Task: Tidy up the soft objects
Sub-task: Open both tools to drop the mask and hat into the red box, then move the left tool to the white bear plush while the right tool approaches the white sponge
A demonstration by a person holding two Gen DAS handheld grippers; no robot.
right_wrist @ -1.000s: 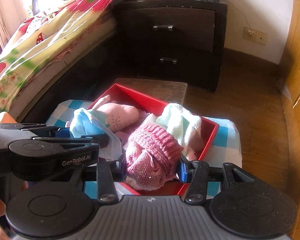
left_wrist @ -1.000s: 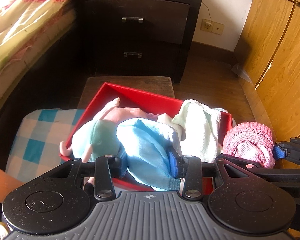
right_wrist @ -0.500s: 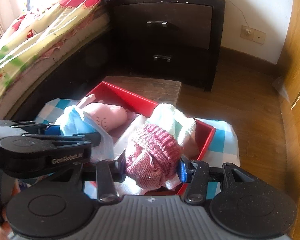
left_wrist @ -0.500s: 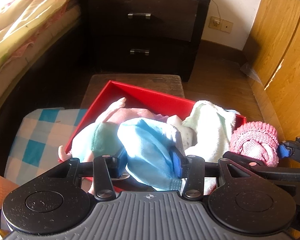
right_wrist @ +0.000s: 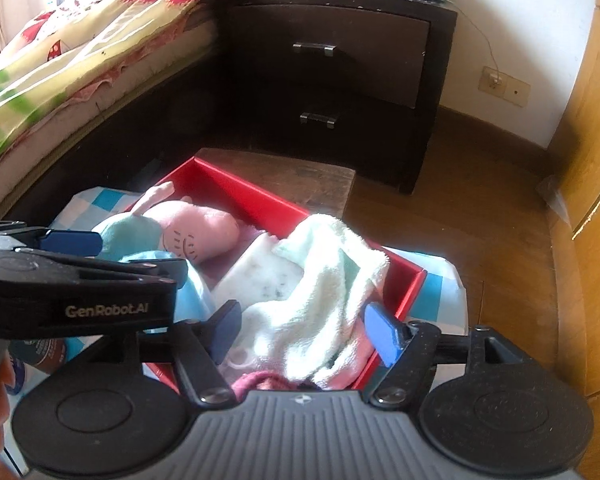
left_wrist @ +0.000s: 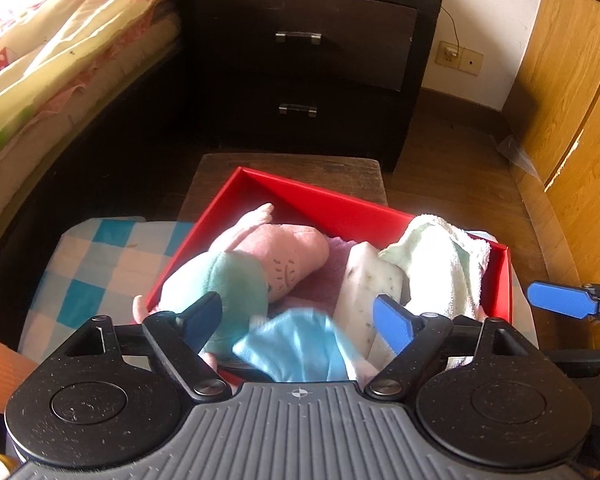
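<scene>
A: State of the left tool (left_wrist: 298, 320)?

B: Its jaws have just been opening and now stand wide. The light blue cloth (left_wrist: 300, 346) lies between them, blurred, low in the red tray (left_wrist: 332, 200). Neither pad presses on it.

A: And the right tool (right_wrist: 302, 332)?

B: Also just been opening, about half spread. The pink knit hat (right_wrist: 256, 382) shows only as a sliver at the 6 o'clock edge of the right wrist view, beneath the tool body and free of the pads. The pale green towel (right_wrist: 324, 280) lies between and beyond the fingers; I see no grip on it.

A: Contents of the tray?

B: A pink plush toy (left_wrist: 284, 256) in a teal garment at 9 o'clock, a white speckled cloth (left_wrist: 366, 280) in the middle, the towel at 3 o'clock draped over the tray's right wall. A purple cloth (left_wrist: 320, 280) lies under the toy.

A: Where does the tray stand?

B: On a low table (left_wrist: 292, 168) under a blue-checked cloth (left_wrist: 96, 264), partly overhanging a dark wooden stool top at 12 o'clock. Beyond it is a dark nightstand (left_wrist: 320, 64); the bed (left_wrist: 52, 40) is at 10 o'clock.

A: Position of the tools relative to each other?

B: Side by side. The right tool's blue finger enters the left wrist view at 3 o'clock.
</scene>
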